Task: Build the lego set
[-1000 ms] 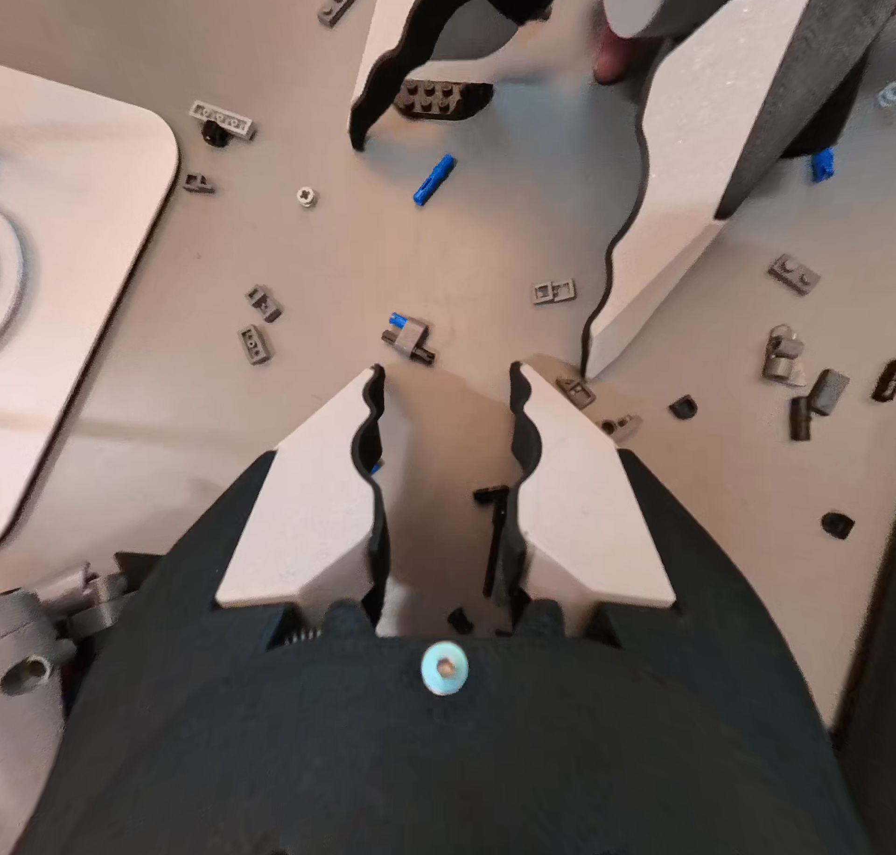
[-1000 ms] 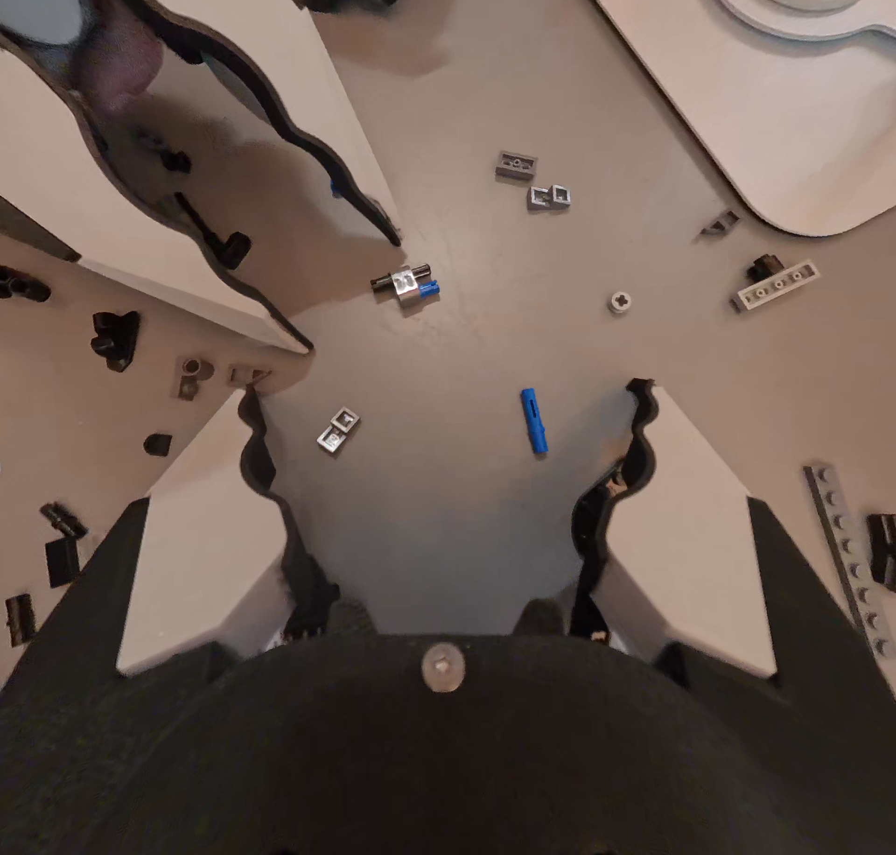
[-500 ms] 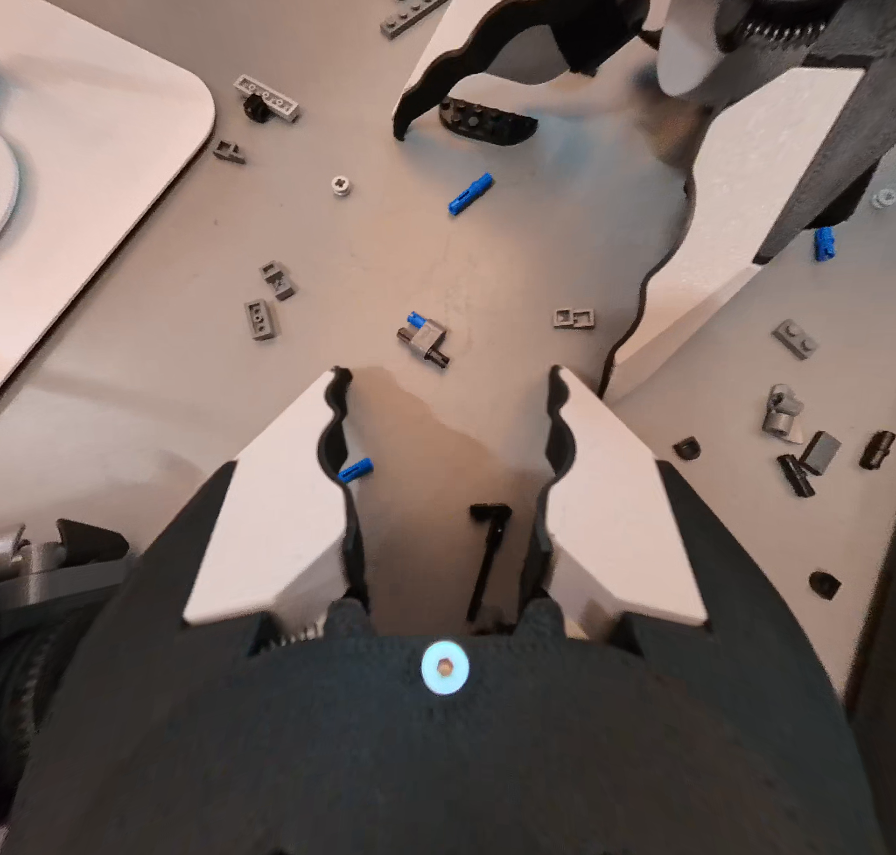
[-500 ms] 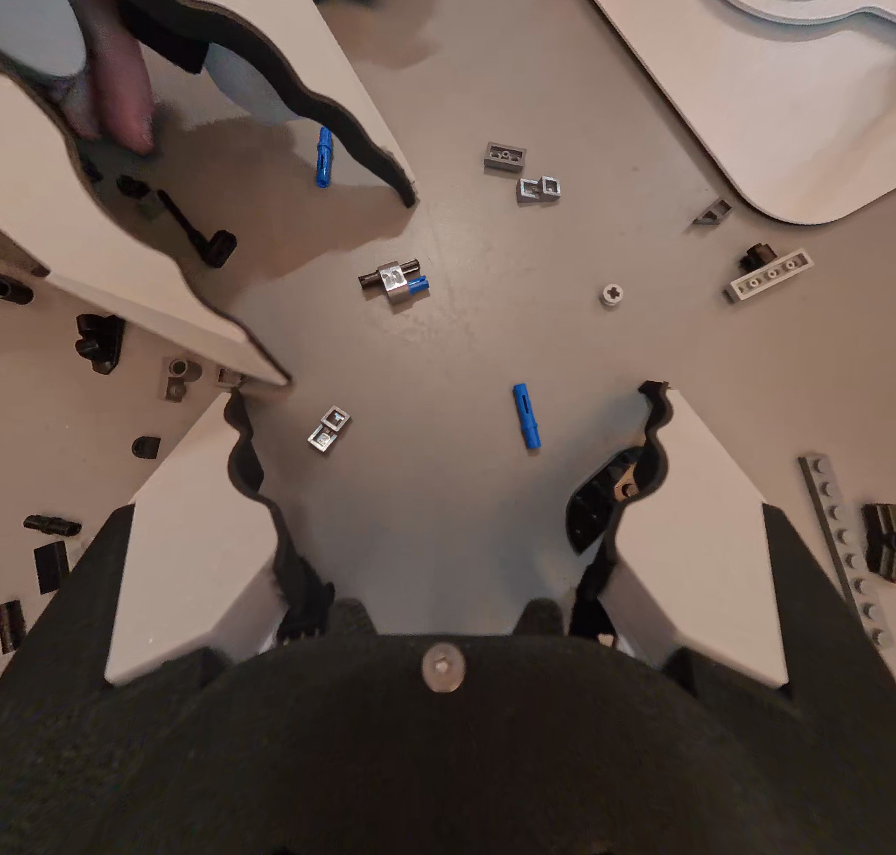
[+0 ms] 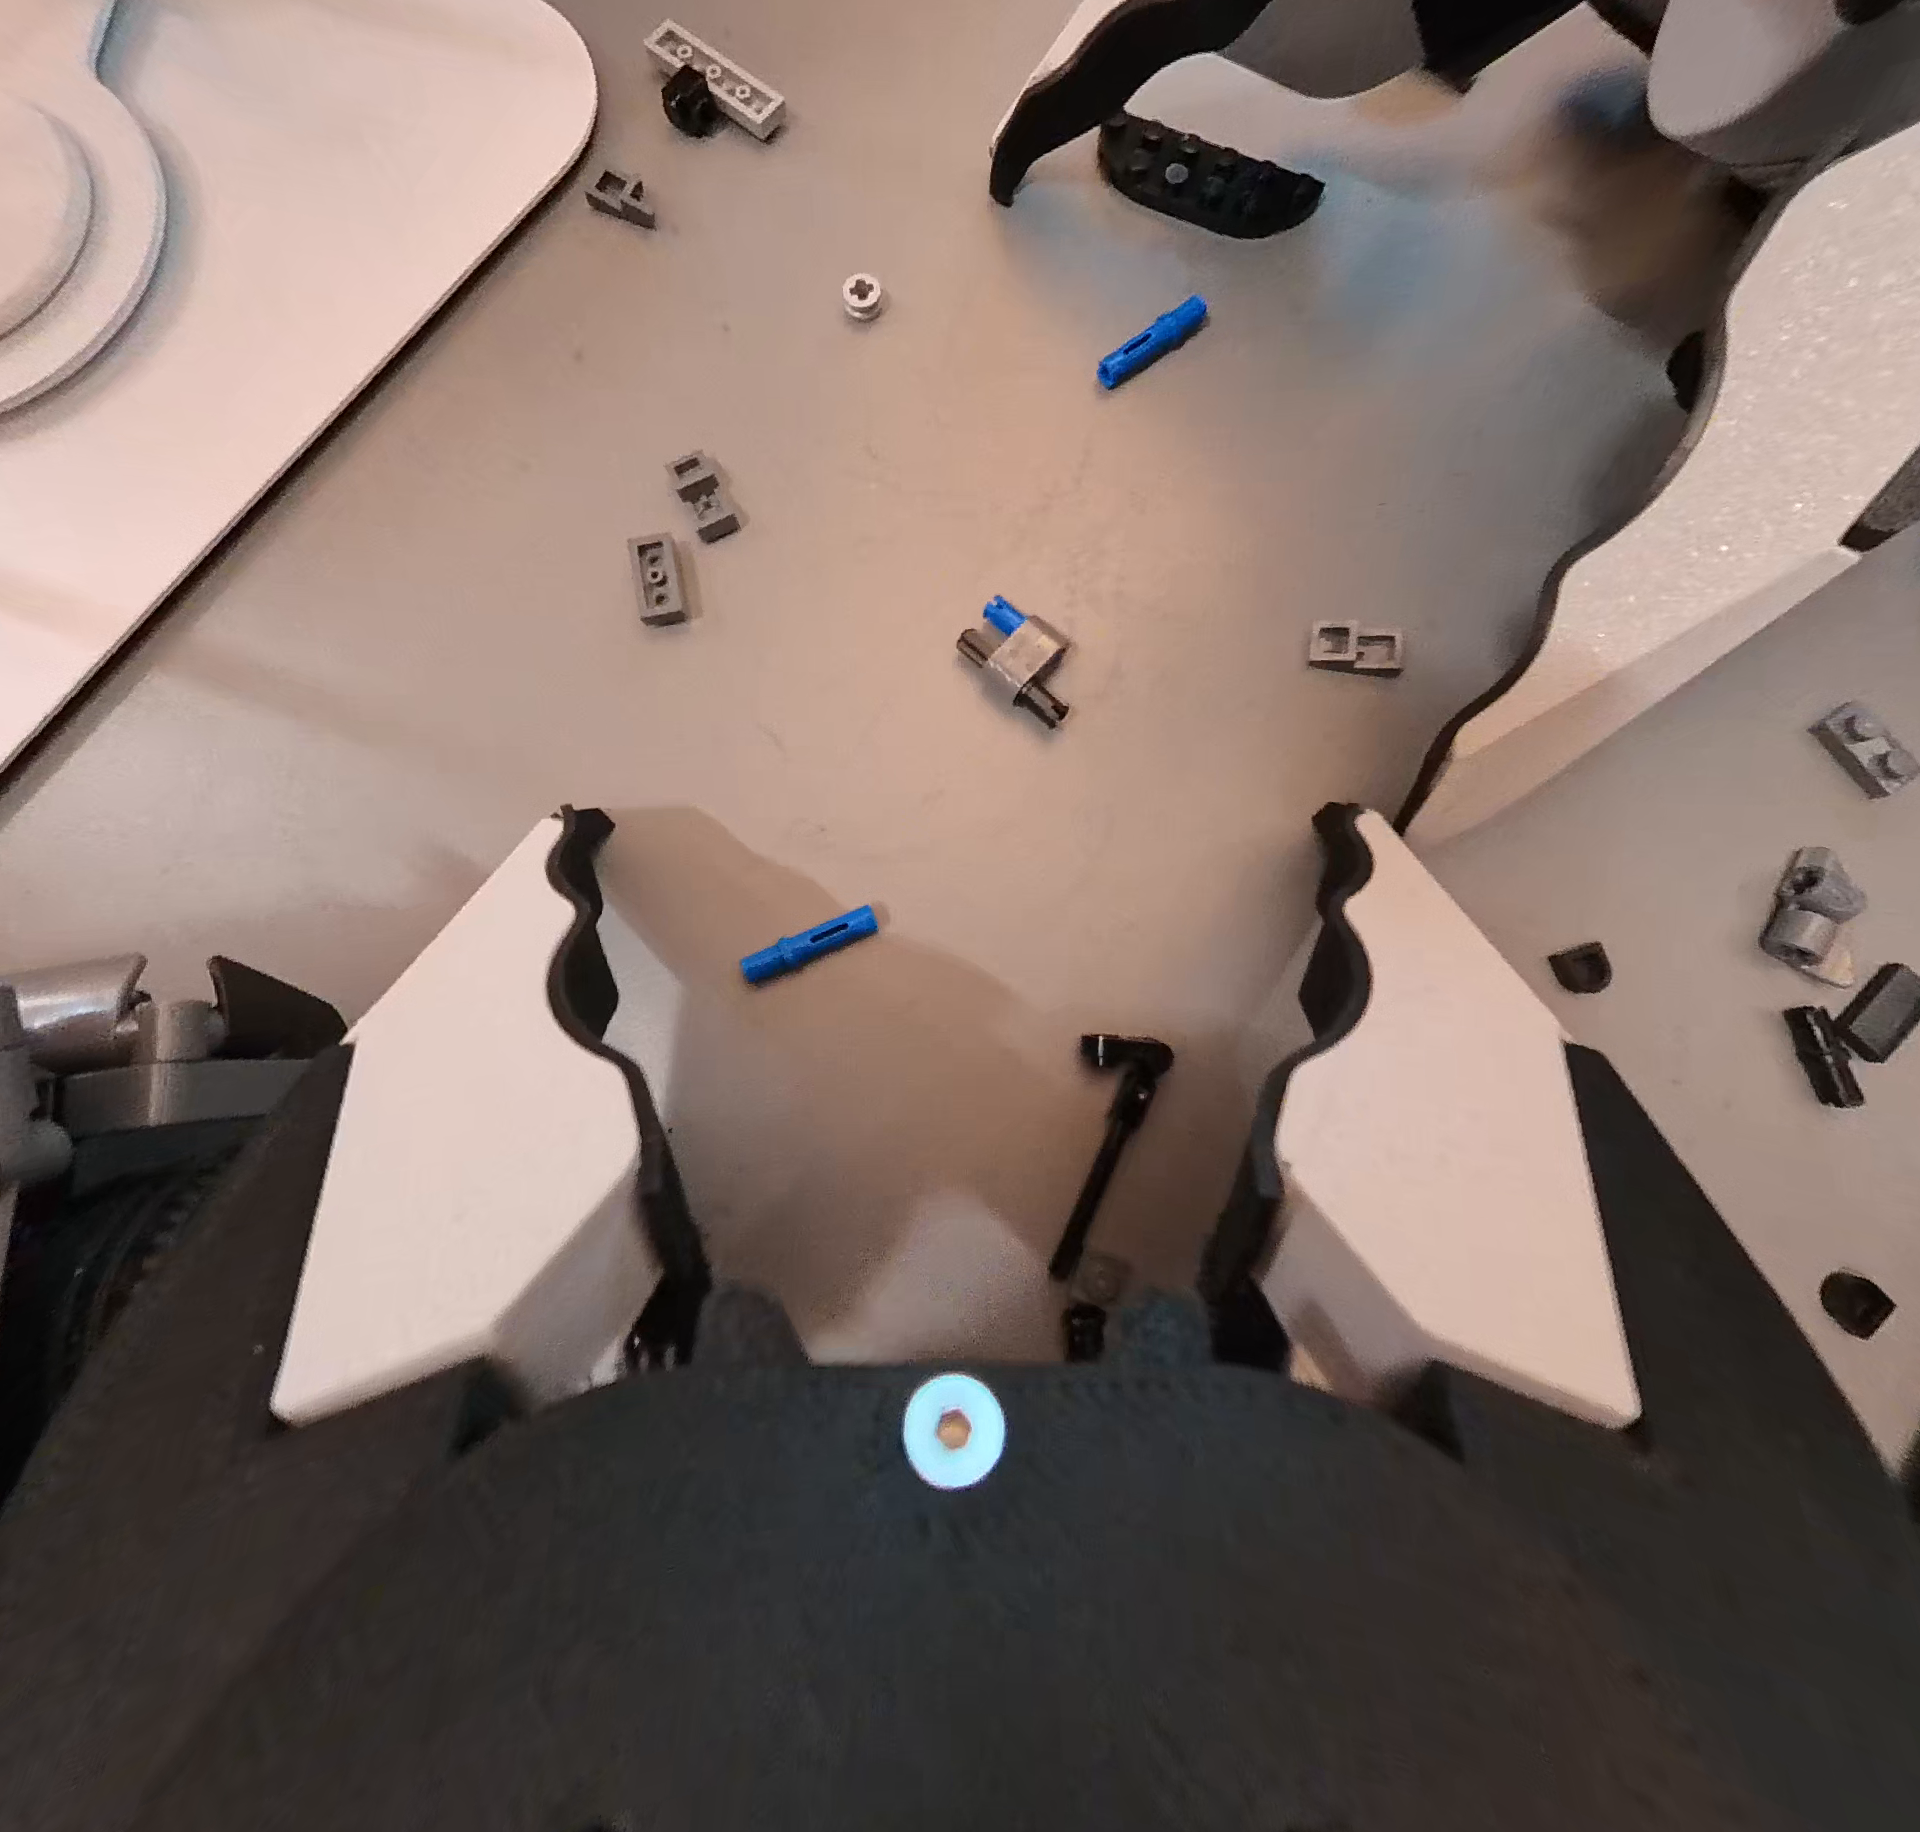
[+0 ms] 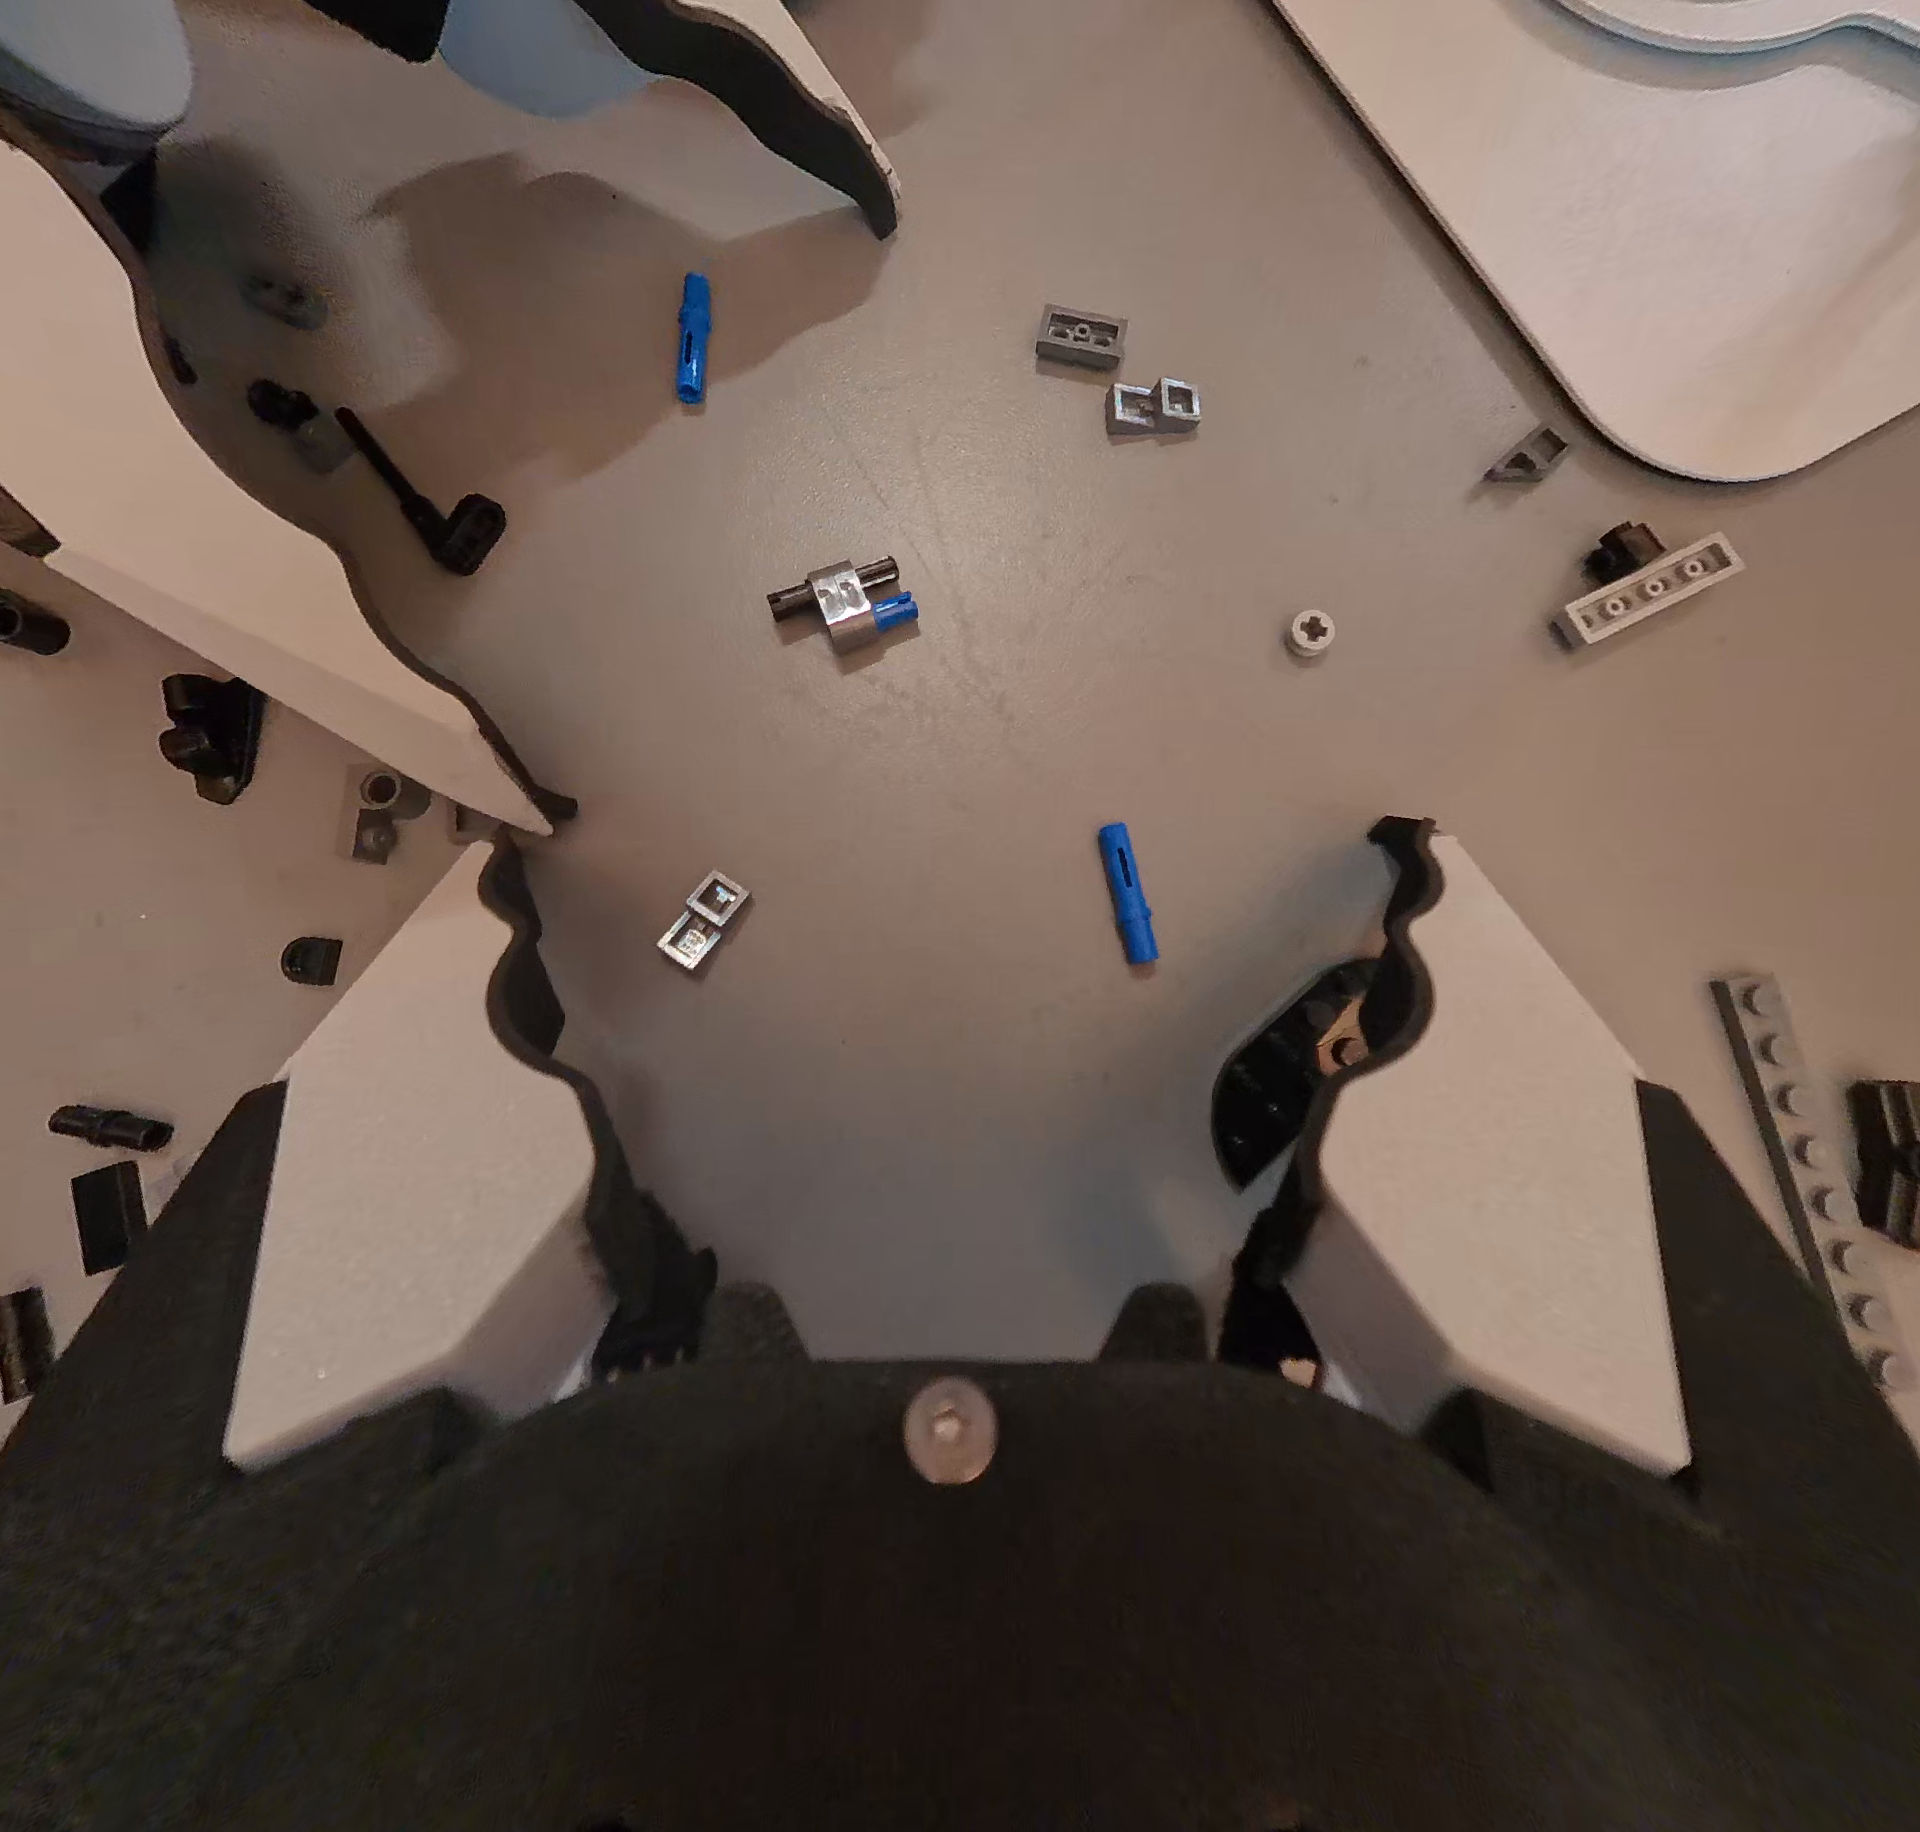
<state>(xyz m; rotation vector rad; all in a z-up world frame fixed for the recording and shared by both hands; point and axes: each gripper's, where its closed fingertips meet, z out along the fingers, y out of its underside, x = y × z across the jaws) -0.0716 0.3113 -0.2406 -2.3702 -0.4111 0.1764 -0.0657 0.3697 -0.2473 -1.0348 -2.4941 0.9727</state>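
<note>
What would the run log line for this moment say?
left gripper: open, empty | right gripper: open, empty | blue pins: on table, ungripped

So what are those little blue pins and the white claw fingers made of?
The blue pins look like smooth, hard moulded plastic: even colour, crisp slots. The right claw has fingers that look like matte, grainy white plastic, perhaps printed, with black wavy pads, possibly rubbery.

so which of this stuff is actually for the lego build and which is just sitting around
For the build:
- blue pins
- grey block with pins
- black axle piece
- black curved plate
- grey plates
- round grey stud

Just lying about:
- white board at the table edge
</note>
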